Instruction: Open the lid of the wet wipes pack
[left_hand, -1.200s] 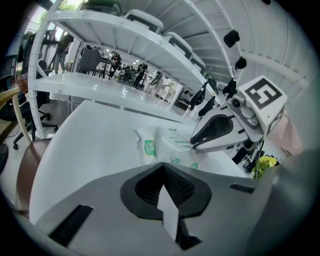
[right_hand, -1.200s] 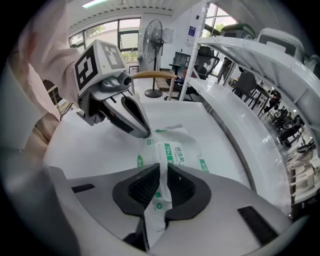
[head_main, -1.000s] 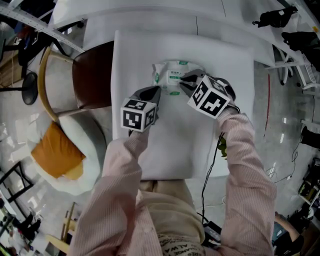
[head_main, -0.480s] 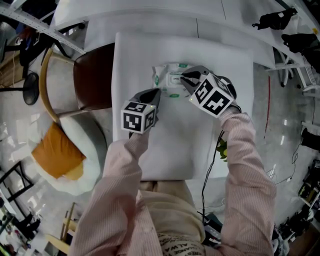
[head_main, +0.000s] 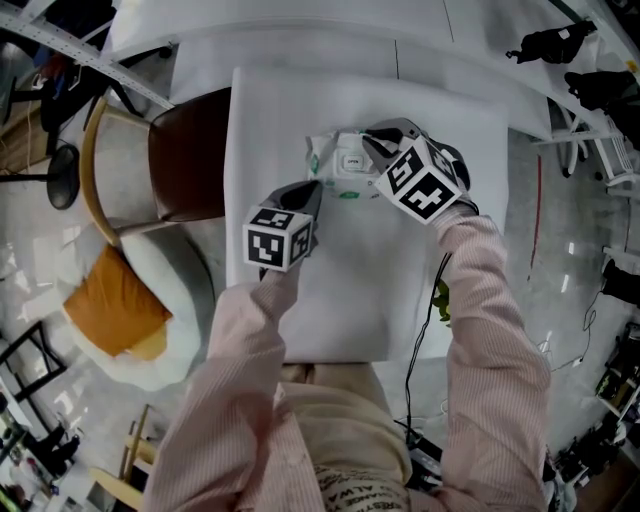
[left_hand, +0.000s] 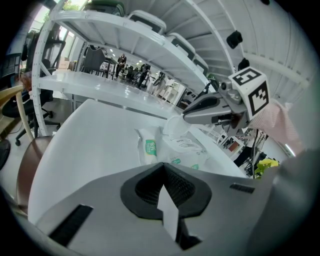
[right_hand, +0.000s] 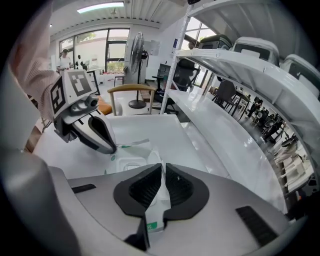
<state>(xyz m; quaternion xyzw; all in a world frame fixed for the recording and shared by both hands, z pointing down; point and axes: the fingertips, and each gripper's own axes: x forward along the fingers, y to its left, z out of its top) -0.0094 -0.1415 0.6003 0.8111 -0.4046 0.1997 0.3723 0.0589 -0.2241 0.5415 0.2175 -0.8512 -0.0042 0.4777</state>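
Since before, my right fingers (head_main: 372, 138) went toward 12 o'clock and have just been closing on the lid (right_hand: 157, 205); my shut left fingers (head_main: 317, 187) press the wipes pack (head_main: 326, 152) at 7 o'clock.

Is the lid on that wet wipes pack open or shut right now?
Open, at least partly. The right claw, its jaws just closing, pinches the white lid and holds it raised above the top of the wet wipes pack.

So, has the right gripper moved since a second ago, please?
Yes. Against the still wet wipes pack, the right gripper moved toward the table's far edge, its jaws just closing on the lid.
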